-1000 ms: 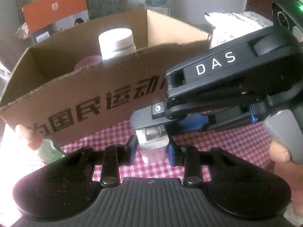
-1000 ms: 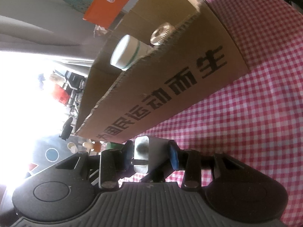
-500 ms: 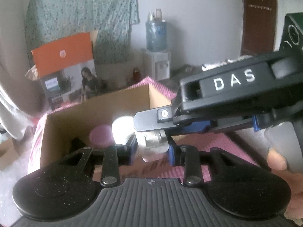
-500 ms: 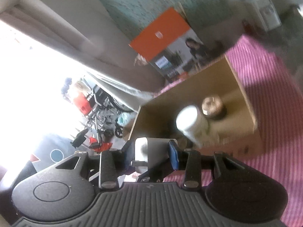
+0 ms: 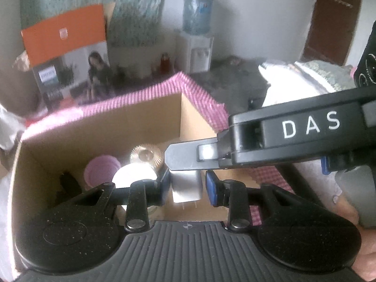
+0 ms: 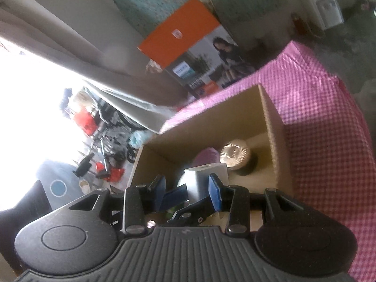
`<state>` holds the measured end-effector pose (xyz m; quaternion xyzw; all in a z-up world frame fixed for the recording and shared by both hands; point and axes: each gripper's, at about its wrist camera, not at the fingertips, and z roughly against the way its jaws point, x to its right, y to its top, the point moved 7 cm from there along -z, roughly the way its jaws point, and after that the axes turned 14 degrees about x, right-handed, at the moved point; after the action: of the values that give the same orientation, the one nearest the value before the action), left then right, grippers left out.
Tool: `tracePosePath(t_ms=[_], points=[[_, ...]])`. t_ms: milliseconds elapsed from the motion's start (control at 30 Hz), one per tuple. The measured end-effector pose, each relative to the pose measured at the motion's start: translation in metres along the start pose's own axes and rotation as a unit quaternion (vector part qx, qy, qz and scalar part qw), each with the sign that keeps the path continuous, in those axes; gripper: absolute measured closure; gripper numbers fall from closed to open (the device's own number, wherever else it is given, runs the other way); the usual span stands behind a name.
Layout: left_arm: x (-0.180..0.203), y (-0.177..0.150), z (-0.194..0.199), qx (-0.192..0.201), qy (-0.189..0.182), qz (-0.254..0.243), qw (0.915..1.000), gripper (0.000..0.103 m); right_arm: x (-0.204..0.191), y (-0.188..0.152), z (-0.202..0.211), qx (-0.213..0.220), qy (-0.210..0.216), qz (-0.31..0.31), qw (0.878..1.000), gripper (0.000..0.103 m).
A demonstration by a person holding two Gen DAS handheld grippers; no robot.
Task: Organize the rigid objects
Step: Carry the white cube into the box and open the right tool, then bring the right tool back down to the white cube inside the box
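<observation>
I have both grippers over the open cardboard box (image 5: 131, 122), and a small silver block (image 5: 186, 185) sits at lower centre of each frame. In the left wrist view, the left gripper (image 5: 187, 185) has its 2 blue-padded fingers (image 5: 210, 188) parted a little wider than the block, with a thin gap showing on each side, so it looks released. The right gripper (image 6: 186, 188) crosses that view from the right as a black body marked DAS, one finger lying over the block's top. In the right wrist view its right pad touches the block while the left pad stands clear, with the other gripper's finger between, so I cannot tell whether it is grasping.

Inside the box I see a pink cup (image 5: 102, 171), a white-lidded jar (image 5: 135, 172) and a ribbed gold lid (image 6: 235, 154). The box rests on the pink checked cloth (image 6: 329, 141) covering the counter.

Compared with 1 second ago, when the printed box wall filled the frame above the block near the cloth, the block now hangs above the box opening.
</observation>
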<state>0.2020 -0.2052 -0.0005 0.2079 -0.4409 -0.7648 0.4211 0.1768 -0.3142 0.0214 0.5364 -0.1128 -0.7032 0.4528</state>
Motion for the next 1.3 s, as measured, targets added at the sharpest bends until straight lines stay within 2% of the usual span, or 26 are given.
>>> tracePosePath(t_ms=[267, 600, 767, 1100, 1200, 1300], points=[[-0.008, -0.008, -0.027, -0.046, -0.004, 0.033, 0.9984, 0.072, 0.026, -0.001, -0.029, -0.04, -0.019, 0.002, 0.999, 0.06], [-0.004, -0.006, -0.035, -0.052, 0.001, 0.037, 0.9979, 0.073, 0.031, 0.002, -0.04, -0.052, -0.035, 0.034, 0.997, 0.059], [0.003, -0.003, -0.033, -0.047, -0.012, 0.03, 0.9984, 0.073, 0.026, 0.005, -0.038, -0.05, -0.022, 0.031, 0.998, 0.06], [0.003, 0.002, -0.015, -0.016, 0.005, 0.005, 0.9998, 0.072, 0.023, 0.012, -0.027, -0.029, -0.024, 0.03, 0.999, 0.06], [0.002, 0.004, -0.001, -0.003, 0.005, 0.001, 1.0, 0.07, 0.02, 0.016, -0.02, -0.019, -0.024, 0.033, 0.999, 0.06], [0.001, 0.003, 0.015, 0.012, 0.009, -0.007, 0.9999, 0.063, 0.016, 0.019, -0.015, -0.011, -0.027, 0.041, 0.999, 0.06]])
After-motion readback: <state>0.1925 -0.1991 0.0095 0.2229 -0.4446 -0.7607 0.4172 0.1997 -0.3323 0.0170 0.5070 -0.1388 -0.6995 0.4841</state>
